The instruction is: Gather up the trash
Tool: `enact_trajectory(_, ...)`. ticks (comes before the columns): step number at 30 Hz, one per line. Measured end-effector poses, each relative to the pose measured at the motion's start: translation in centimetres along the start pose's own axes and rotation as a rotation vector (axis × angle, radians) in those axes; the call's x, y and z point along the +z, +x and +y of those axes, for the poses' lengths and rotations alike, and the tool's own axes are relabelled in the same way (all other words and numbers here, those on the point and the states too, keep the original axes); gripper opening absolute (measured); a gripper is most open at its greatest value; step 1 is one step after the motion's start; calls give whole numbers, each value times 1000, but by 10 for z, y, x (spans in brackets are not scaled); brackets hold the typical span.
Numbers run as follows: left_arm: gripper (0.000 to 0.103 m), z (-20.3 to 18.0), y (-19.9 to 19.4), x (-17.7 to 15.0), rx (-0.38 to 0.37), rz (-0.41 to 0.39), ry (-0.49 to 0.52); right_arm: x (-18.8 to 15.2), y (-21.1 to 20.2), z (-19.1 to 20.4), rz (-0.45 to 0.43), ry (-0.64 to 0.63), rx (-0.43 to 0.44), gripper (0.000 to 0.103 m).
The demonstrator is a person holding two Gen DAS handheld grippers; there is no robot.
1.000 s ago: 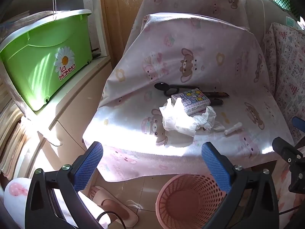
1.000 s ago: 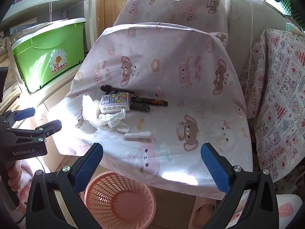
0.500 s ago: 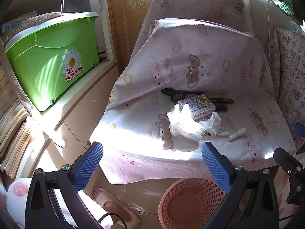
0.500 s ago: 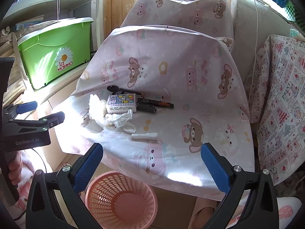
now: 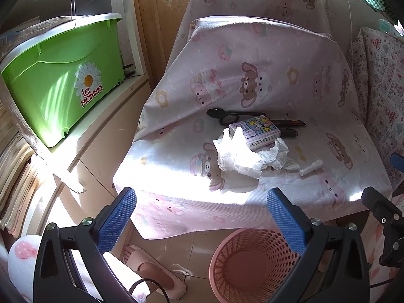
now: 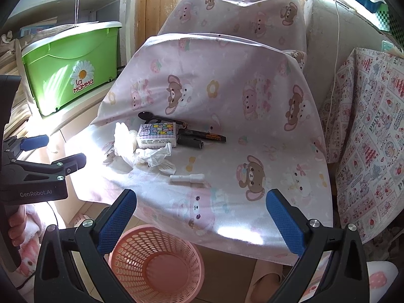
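Both grippers have drifted closer, jaws wide and empty: crumpled tissues (image 5: 242,157) lie ahead on the bear-print cloth (image 5: 252,75) beside the tissue pack (image 5: 255,132), nearer the left gripper (image 5: 202,217) than the right gripper (image 6: 200,217), above the seemingly empty pink basket (image 6: 156,262).

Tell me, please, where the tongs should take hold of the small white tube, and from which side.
Grip the white tube at its middle, from above, fingers closing across its narrow width. It lies flat on the pink cloth, apart from the crumpled tissue, so both long sides look free.
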State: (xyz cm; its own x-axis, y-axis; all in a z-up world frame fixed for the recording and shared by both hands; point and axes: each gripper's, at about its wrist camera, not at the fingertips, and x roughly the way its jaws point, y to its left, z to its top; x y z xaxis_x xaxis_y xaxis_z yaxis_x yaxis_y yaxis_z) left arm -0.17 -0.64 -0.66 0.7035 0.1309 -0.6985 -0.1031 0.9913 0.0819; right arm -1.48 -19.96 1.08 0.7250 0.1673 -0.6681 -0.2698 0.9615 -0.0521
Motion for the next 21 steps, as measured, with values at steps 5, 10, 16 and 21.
enact_trajectory(5, 102, -4, 0, -1, 12, -1, 27, 0, 1, 0, 5, 2, -1, 103)
enact_trajectory(10, 102, -9, -3, -2, 23, -13, 51, 0, 2, 0, 6, -2, -2, 103)
enact_trajectory(16, 102, -10, -3, -2, 18, -10, 53, 0, 4, -4, 15, 22, 4, 103)
enact_trajectory(21, 102, -9, -3, -1, 21, -11, 49, -1, 9, -7, 42, 37, -2, 103)
